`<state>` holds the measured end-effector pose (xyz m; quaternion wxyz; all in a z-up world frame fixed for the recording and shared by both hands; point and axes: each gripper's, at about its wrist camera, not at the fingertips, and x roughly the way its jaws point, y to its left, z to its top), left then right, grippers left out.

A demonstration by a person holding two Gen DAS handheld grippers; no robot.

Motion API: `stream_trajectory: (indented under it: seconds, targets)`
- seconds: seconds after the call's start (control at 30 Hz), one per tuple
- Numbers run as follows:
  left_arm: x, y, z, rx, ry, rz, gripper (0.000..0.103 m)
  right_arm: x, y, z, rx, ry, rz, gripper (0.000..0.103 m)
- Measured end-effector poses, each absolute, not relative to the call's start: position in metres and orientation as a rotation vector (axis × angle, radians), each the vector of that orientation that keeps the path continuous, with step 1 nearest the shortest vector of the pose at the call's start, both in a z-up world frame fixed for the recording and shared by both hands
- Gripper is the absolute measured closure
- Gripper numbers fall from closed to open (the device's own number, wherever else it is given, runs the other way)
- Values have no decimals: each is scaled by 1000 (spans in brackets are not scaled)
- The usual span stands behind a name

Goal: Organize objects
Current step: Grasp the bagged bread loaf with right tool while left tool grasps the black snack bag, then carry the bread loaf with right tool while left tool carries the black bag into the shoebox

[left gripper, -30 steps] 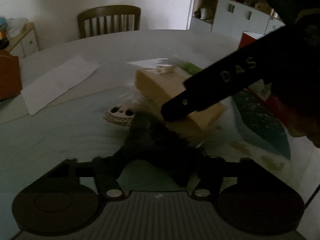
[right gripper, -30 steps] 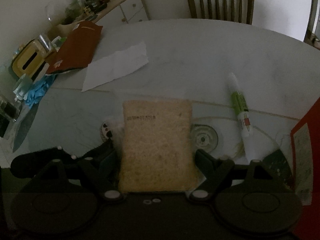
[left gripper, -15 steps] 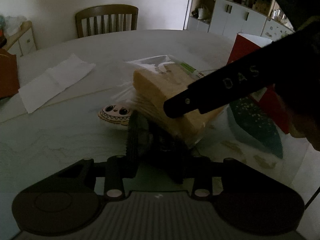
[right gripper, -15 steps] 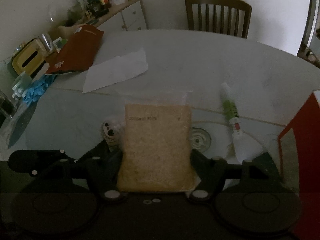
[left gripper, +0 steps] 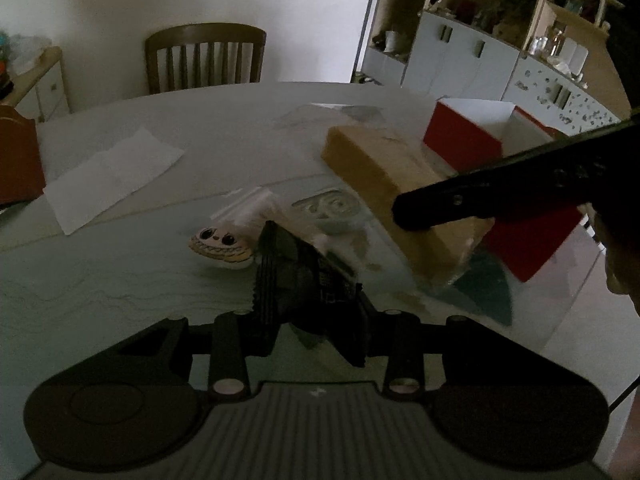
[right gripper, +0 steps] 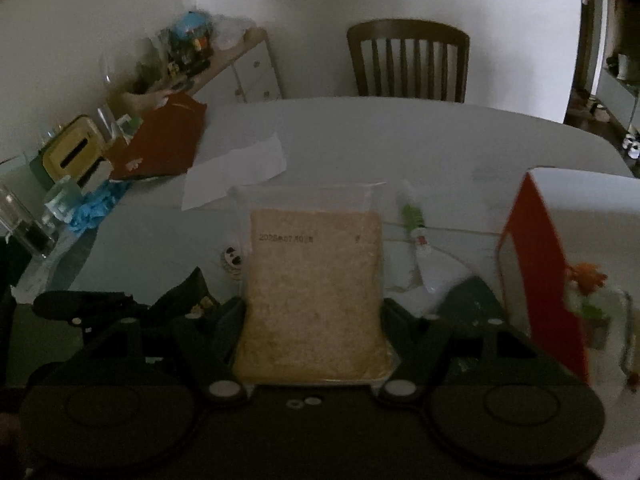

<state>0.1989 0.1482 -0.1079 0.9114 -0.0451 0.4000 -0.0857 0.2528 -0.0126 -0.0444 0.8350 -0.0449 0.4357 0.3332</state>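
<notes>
A big round table (right gripper: pixel 400 140) in a dim room
The right gripper (right gripper: pixel 316 312) pinches the rice bag (right gripper: pixel 316 280) near the red box (right gripper: pixel 540 272); the left gripper (left gripper: pixel 308 288) pinches a dark packet (left gripper: pixel 320 276); nothing looks packed yet

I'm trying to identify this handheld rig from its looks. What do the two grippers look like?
Both are matte black plastic. The left gripper has two round discs at its base, a ribbed grey body between them, pale round pins and serrated fingers. The right gripper has the same discs and pins. No cables or sleeves are visible.

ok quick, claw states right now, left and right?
Left claw: closed on a dark packet.
Right claw: closed on the clear bag of beige grains, held above the table.
</notes>
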Motion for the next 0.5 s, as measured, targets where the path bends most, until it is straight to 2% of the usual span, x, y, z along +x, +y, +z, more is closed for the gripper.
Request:
stream_trajectory:
  seconds: [0.5]
  targets:
    - [189, 101, -64, -78, 781, -256, 66, 220, -88, -4, -53, 847, 611, 30]
